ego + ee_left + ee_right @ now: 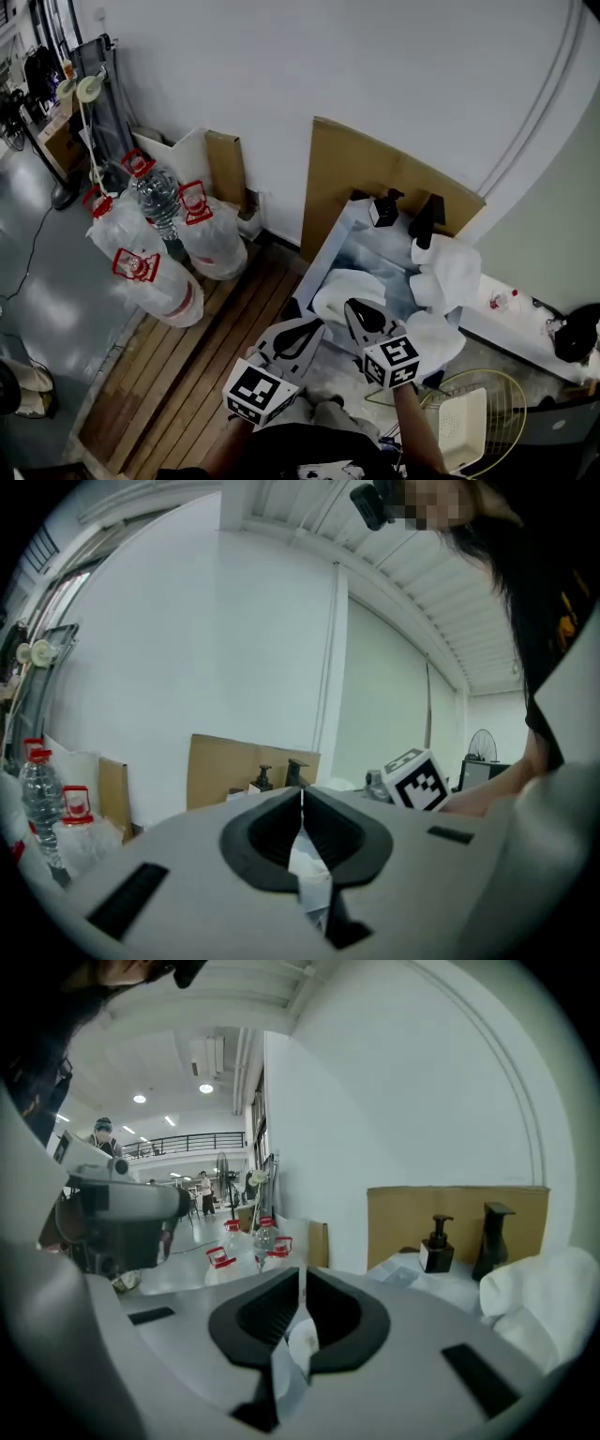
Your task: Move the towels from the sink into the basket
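Observation:
Several white towels lie at the sink (pixel 349 228): one rolled towel (pixel 349 287) in the basin, a pile of towels (pixel 452 270) on the right rim, and another towel (pixel 437 339) at the near right corner. The wire basket (pixel 502 379) stands at the lower right with a white item inside. Just above the near rim of the sink, my left gripper (pixel 317 325) is shut and holds nothing. Beside it my right gripper (pixel 353 306) is shut too, over the rolled towel, also empty. In the right gripper view the towel pile (pixel 541 1305) shows at the right.
A black soap dispenser (pixel 384 208) and a black faucet (pixel 427 219) stand at the sink's back, with cardboard (pixel 375 171) behind them. Large water bottles (pixel 155 239) stand on the floor at left, next to wooden slats (pixel 202 347).

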A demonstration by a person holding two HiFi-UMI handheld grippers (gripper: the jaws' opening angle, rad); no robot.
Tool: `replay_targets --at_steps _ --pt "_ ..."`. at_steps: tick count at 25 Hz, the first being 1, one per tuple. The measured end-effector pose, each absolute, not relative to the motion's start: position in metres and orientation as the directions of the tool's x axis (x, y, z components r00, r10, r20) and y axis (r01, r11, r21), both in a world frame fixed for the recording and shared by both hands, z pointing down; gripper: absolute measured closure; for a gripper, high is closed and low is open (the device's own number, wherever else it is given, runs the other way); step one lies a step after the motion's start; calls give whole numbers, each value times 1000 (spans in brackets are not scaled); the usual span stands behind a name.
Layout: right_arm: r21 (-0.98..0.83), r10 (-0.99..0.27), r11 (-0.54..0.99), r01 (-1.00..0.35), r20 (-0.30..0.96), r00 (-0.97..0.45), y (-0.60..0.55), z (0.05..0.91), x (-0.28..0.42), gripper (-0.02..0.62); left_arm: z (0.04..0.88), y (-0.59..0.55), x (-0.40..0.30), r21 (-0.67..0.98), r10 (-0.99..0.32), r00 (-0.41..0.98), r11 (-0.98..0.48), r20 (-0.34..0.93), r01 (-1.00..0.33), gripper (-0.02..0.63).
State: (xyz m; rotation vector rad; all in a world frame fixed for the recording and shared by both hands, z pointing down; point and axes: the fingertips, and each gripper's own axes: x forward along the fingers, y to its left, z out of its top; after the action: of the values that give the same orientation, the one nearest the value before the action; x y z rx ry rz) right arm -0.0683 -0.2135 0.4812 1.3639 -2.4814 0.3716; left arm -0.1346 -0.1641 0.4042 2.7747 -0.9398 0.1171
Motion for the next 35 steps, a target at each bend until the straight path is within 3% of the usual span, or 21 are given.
replay_targets --at_steps 3,6,11,18,19,20,21,23,35 --pt "-76 -728 554 -829 438 -527 -229 511 -67 576 408 -164 -138 174 -606 781 -761 154 -625 597" --pt "-60 -651 614 -787 524 -549 -238 542 -68 411 409 -162 -139 169 -615 771 -752 165 -637 597" --pt "25 -539 702 -712 672 -508 -251 595 -71 356 409 -161 -149 154 -642 744 -729 184 -667 597" --pt "83 -442 752 -654 799 -407 -265 644 -70 359 410 -157 -173 138 -687 693 -681 218 -719 597" --pt "97 -453 741 -665 802 -389 -268 649 -69 390 411 -157 -176 135 -694 685 -674 222 -727 597" --pt "105 -469 724 -682 800 -374 -271 651 -69 466 411 -157 -179 134 -701 677 -666 225 -734 597" --pt "103 -486 701 -705 793 -367 -273 651 -68 523 412 -156 -182 136 -706 670 -659 229 -740 597" --pt "79 -523 651 -755 768 -370 -274 642 -67 534 413 -155 -187 143 -714 661 -647 232 -749 597" --pt "30 -759 489 -872 508 -408 -279 494 -31 543 407 -163 -159 144 -664 723 -709 194 -690 597"
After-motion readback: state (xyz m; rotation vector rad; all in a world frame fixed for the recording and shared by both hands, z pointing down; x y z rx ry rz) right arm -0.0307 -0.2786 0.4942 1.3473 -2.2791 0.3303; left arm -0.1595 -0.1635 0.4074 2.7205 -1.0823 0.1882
